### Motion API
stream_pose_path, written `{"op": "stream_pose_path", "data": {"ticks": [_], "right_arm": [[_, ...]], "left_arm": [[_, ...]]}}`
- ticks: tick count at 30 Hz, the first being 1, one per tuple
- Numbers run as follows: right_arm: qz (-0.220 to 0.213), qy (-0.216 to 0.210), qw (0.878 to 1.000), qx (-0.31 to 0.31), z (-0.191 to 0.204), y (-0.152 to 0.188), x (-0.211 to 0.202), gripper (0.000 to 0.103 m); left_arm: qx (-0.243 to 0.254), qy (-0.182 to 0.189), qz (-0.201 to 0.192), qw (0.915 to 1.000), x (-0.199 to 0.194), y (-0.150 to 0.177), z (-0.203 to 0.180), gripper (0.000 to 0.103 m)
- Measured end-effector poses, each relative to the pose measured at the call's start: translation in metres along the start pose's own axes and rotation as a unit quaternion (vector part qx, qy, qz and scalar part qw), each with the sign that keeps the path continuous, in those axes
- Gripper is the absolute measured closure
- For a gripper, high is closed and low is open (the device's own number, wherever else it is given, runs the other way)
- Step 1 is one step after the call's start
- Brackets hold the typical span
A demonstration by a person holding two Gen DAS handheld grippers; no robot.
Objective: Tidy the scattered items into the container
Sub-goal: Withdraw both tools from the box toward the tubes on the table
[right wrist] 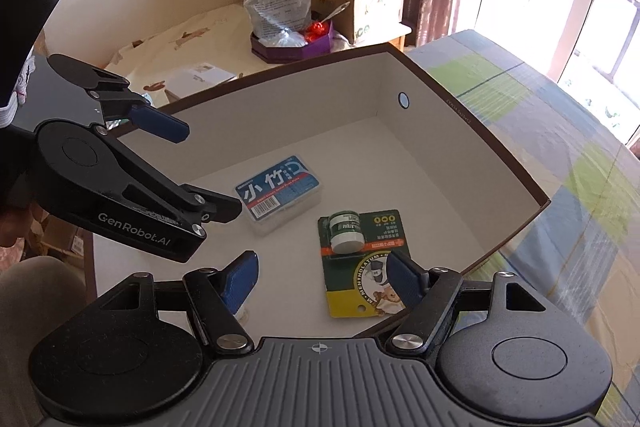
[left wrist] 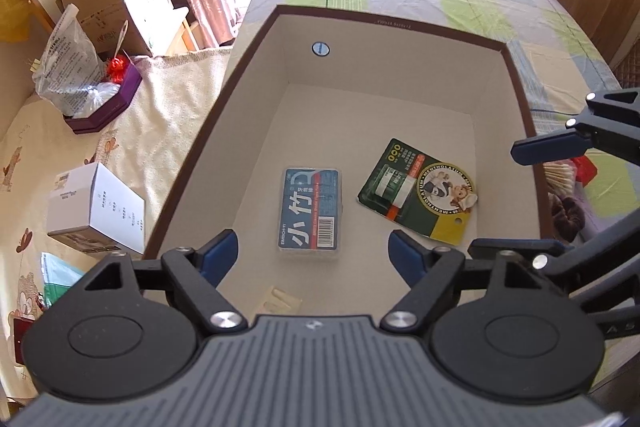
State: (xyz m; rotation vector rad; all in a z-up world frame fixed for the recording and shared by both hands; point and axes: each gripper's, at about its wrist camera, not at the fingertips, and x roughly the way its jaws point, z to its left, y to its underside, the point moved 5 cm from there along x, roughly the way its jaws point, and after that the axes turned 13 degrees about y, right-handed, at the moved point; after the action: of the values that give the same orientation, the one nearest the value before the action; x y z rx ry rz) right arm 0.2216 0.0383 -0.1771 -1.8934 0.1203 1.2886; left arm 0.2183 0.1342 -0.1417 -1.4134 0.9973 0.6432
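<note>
Hovered over the box (left wrist: pixel 256 39), left gripper (left wrist: pixel 312 255) and right gripper (right wrist: pixel 320 275) both spread empty; floss case (left wrist: pixel 311 213), balm card (left wrist: pixel 416 187) already dropped inside.

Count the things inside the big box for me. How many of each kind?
Blue floss pick case: 1
Green Mentholatum balm card: 1
Small beige packet: 1
Total in the box: 3

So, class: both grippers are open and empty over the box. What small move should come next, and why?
Probably swing the right gripper out past the box wall toward the cotton swabs still lying on the bed. The floss and balm card are already inside.
</note>
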Motion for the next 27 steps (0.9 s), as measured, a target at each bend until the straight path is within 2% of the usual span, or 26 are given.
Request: {"op": "stream_pose_path", "data": {"ticks": [12,15,18,27], "right_arm": [[-0.025,-0.003,0.998,0.057,0.006,0.015,-0.068,0.026],[-0.042,0.011,0.997,0.069,0.007,0.023,-0.087,0.0],[-0.059,0.018,0.995,0.082,0.006,0.031,-0.108,0.0],[-0.073,0.057,0.987,0.135,-0.009,0.052,-0.148,0.0]], "left_arm": [[-0.003,-0.012,-0.039,0.9992,-0.068,0.013,-0.023,0.016],[-0.009,-0.012,-0.048,0.9987,-0.084,0.02,-0.031,0.016],[-0.011,-0.01,-0.054,0.9984,-0.096,0.028,-0.04,0.016],[0.002,-0.003,-0.069,0.9976,-0.118,0.039,-0.07,0.015]]}}
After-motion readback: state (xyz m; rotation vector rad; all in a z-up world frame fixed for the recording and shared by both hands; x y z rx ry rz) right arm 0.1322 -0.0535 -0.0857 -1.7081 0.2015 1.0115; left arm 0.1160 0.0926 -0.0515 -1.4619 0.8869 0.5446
